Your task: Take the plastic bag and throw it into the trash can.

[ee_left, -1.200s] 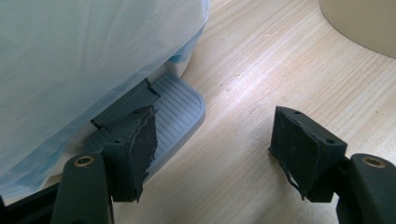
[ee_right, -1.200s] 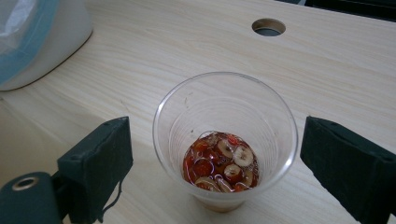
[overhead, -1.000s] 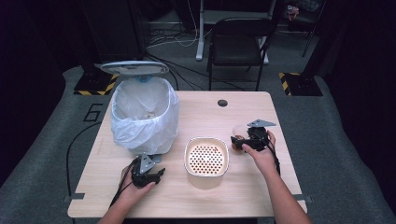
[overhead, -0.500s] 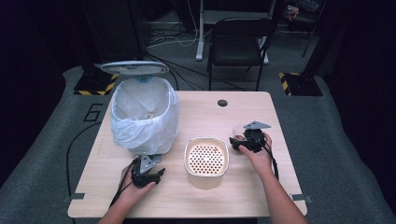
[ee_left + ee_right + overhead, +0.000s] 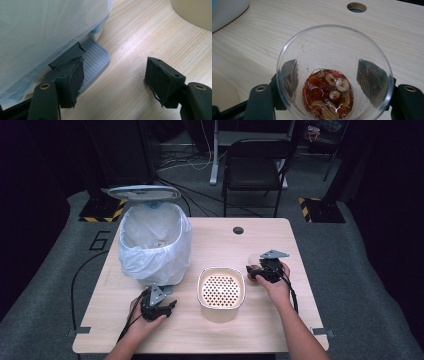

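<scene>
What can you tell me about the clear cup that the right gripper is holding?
The clear plastic cup is thin-walled, round and open at the top. It stands about upright between the two black jaws of the right gripper, one jaw pressing on each side of its wall. At its bottom lies a wet reddish mix, seemingly red berries and pale round slices; the rest of the cup is empty, with small specks on the inner wall. In the high view it is just right of the cream perforated strainer basket, over the wooden table.

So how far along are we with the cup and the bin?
Done: bin lid is up. In hand: right gripper clamps the clear cup, its red fruit dregs inside; left gripper, open, sits by the pedal. Left: emptying the cup, probably over the strainer.
</scene>
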The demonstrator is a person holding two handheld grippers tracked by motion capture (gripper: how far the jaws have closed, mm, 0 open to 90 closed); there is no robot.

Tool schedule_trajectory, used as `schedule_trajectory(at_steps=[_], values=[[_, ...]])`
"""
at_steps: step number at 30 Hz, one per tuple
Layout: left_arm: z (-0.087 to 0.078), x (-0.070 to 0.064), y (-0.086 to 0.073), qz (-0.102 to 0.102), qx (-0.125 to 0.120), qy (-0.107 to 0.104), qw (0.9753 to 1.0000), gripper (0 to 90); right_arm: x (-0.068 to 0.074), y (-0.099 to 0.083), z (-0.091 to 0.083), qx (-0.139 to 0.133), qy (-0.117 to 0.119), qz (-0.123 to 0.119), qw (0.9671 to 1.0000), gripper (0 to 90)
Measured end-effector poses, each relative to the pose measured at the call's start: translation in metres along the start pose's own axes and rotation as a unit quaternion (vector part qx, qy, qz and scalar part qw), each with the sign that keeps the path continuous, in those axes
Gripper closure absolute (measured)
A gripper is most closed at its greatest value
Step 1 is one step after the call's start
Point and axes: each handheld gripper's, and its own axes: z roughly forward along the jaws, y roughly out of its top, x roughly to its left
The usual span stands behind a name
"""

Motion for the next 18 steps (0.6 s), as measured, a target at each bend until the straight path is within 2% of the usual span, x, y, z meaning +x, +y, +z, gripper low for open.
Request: schedule_trajectory(at_steps=[8,12,18], values=[[0.0,0.0,0.0,0.0,0.0,0.0,1.0,31.2,0.0,0.0005,0.0001,0.0,0.011,-0.013,0.9999,36.1],[0.0,0.0,0.0,0.0,0.0,0.0,1.0,31.2,-0.0013,0.0019,0.0012,0.004,0.03,-0.018,0.9994,36.6],[0.0,0.0,0.0,0.0,0.0,0.0,1.0,31.2,0.0002,0.0023,-0.0002,0.005,0.034,-0.03,0.999,37.5]])
